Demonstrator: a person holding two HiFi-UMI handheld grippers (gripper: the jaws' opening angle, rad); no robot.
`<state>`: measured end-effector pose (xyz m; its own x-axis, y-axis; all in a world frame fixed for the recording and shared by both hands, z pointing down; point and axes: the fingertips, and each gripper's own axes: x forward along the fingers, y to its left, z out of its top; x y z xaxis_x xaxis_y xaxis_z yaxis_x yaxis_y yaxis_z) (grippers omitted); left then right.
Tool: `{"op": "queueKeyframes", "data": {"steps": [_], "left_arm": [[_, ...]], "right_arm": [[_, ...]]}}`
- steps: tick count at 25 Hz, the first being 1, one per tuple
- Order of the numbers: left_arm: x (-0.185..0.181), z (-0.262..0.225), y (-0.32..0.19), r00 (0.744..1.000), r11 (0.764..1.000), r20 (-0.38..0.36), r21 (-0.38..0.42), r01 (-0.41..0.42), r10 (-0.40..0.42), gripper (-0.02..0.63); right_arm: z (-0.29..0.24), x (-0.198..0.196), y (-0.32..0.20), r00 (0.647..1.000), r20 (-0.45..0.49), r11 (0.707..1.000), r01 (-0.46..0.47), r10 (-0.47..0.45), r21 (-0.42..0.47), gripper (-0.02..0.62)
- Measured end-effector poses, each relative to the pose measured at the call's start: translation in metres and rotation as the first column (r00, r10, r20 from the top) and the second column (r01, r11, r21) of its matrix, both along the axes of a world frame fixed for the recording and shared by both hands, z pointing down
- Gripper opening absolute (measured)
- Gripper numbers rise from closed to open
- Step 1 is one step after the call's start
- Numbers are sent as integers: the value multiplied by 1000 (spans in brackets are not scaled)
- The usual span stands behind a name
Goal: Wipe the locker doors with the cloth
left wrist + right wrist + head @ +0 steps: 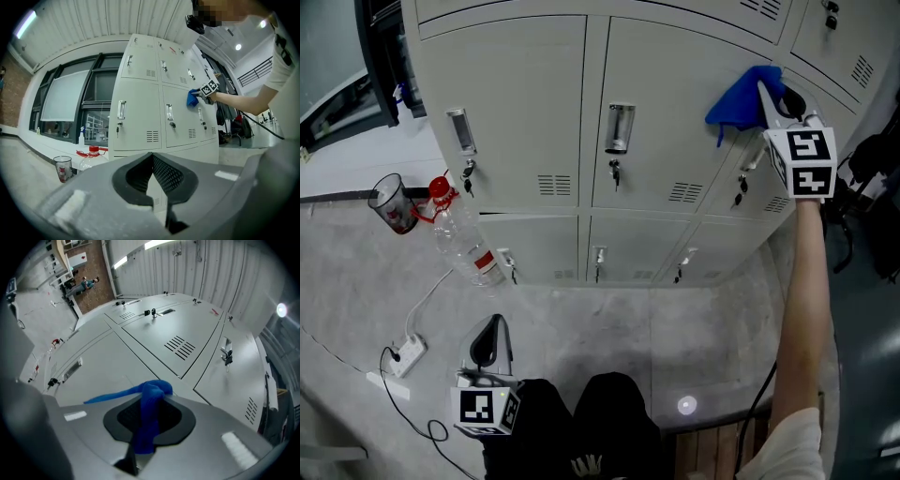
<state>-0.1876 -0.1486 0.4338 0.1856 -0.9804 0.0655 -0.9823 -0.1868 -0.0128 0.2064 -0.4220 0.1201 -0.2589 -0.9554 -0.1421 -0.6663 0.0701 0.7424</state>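
The blue cloth [743, 99] is pressed against an upper grey locker door [675, 112] at the right of the head view. My right gripper [763, 89] is shut on it, held up by an outstretched arm. In the right gripper view the cloth [149, 414] hangs bunched between the jaws, close to the door [154, 341]. My left gripper [494, 323] hangs low near the person's legs, away from the lockers, its jaws shut on nothing. The left gripper view looks past its own tips [152, 157] at the lockers [140, 117], where the far-off cloth [192, 97] shows.
A clear plastic bottle with a red cap [461, 236] and a plastic cup [394, 203] stand left of the lockers. A white power strip [406, 354] and its cable lie on the floor at the left. Keys hang in the locker locks [615, 172].
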Motion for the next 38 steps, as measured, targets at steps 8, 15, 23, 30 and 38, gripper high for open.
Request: {"op": "queueKeyframes", "data": {"steps": [8,15,23,30,38], "left_arm": [[2,-5,7,1000,1000,-12,3,14,-14,0],[-4,-3,22,999,999,-10,3,39,-39,0],[-21,3,37,997,997,27,-15,75,-75,0],[-15,4,32,998,999,22,-14,52,-51,0],[-10,5,30,999,999,25,-12,37,-36,0]], "right_arm": [[32,-118,52,945,55,946,323,-322,-20,43],[104,-228,36,909,-45,905,406,-414,-125,44],[126,-233,7,928,-170,940,313,-333,-135,44],[120,-184,2,945,-187,959,246,-269,-137,44],[105,-110,-1,961,-221,983,142,-164,-115,44]]}}
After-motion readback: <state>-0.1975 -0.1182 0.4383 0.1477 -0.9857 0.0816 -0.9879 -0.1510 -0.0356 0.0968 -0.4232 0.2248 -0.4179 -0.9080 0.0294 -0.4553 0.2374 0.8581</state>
